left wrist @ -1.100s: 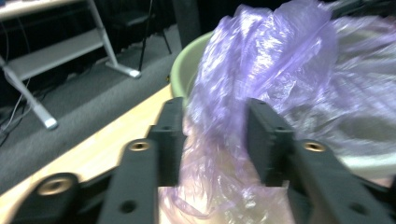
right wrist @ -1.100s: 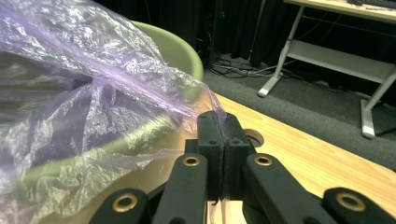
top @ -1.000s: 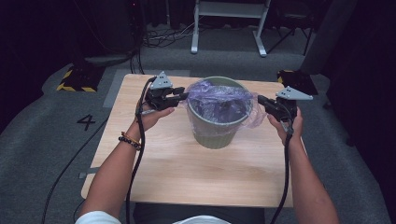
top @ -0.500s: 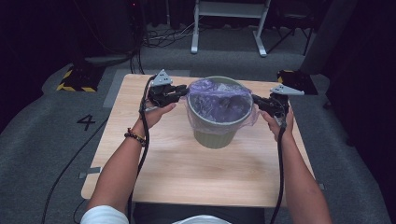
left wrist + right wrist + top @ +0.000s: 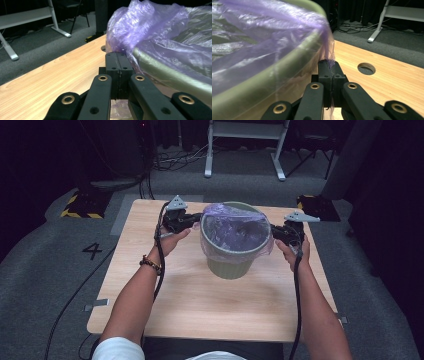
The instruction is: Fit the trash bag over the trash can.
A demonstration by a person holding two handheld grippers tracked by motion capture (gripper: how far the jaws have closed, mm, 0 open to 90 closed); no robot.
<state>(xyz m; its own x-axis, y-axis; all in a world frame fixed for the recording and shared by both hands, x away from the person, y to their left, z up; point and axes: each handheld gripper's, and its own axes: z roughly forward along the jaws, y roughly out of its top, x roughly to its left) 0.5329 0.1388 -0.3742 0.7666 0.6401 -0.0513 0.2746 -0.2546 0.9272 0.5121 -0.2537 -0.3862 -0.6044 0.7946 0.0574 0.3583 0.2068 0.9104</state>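
Comparing this moment with the second before it, both grippers are found lower and closer in against the green bin (image 5: 231, 265), and the purple bag liner (image 5: 235, 227), which was bunched high above the rim, is now drawn down over the rim's outer edge on both sides. The left gripper (image 5: 196, 221) has just been closing its jaws, and in the left gripper view they are seen pressed together on a fold of the liner (image 5: 130, 53) that runs out just ahead of and to the right of the tips. The right gripper (image 5: 274, 233) is likewise clenched on the film (a thin purple strip is trapped between the jaws in the right gripper view), with the bin's rim (image 5: 294, 50) just to the left of its tips. The bin stands between the two grippers on the wooden table (image 5: 165, 295), touching neither jaw directly as far as can be told. It is judged that the liner is being fitted over the rim and that this step is nearly done, since the film is stretched around most of the opening.
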